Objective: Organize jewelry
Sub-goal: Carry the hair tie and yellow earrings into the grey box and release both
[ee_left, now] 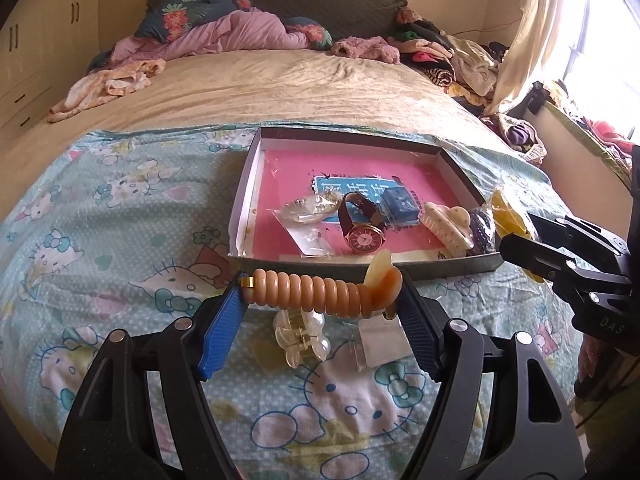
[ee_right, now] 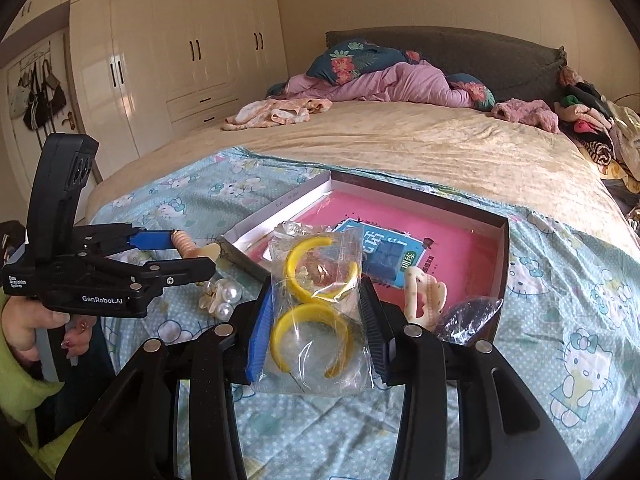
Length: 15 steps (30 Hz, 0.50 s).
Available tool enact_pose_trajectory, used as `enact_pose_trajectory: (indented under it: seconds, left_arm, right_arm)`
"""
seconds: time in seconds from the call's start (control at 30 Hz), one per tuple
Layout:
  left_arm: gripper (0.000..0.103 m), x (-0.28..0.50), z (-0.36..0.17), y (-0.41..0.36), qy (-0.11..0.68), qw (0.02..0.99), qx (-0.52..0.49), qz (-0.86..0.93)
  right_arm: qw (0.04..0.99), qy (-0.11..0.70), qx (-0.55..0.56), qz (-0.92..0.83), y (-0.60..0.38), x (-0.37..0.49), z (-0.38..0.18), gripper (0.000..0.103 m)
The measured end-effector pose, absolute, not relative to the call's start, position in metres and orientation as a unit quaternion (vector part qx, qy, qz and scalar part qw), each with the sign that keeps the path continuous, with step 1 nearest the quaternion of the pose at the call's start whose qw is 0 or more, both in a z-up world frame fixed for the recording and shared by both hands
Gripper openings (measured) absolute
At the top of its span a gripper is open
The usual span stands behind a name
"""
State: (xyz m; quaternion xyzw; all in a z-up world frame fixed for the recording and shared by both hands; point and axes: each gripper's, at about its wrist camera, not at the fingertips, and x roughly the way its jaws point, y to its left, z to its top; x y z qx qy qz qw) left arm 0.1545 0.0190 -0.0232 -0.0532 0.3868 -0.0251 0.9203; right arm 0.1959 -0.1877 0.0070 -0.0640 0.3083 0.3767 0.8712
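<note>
My left gripper (ee_left: 320, 296) is shut on an orange ribbed spiral hair tie (ee_left: 316, 290), held above the bed just in front of the shallow box (ee_left: 244, 200). My right gripper (ee_right: 316, 320) is shut on a clear bag of yellow hoop earrings (ee_right: 316, 312), held near the box's near right edge; the bag also shows in the left wrist view (ee_left: 510, 216). In the box lie a wristwatch (ee_left: 362, 224), a cream claw clip (ee_left: 448, 222), a blue case (ee_left: 400, 204), a clear bag with jewelry (ee_left: 306, 210) and a dark bag (ee_right: 468, 316).
A clear pearl hair clip (ee_left: 300, 334) and a small plastic bag (ee_left: 380, 340) lie on the Hello Kitty sheet (ee_left: 120, 220) under my left gripper. Bedding and clothes are piled at the bed's head (ee_right: 384, 80). Wardrobes (ee_right: 180, 52) stand at the left.
</note>
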Motion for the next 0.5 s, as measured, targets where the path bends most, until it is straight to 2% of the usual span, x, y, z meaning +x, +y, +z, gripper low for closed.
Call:
enact_pose_trajectory:
  seconds: [0.5]
  left_arm:
    - [0.065,0.2,-0.037,0.028,0.396,0.917,-0.05,-0.005]
  right_arm:
    - [0.876,0.313,-0.063,0.361,-0.181,0.232,-0.001,0.04]
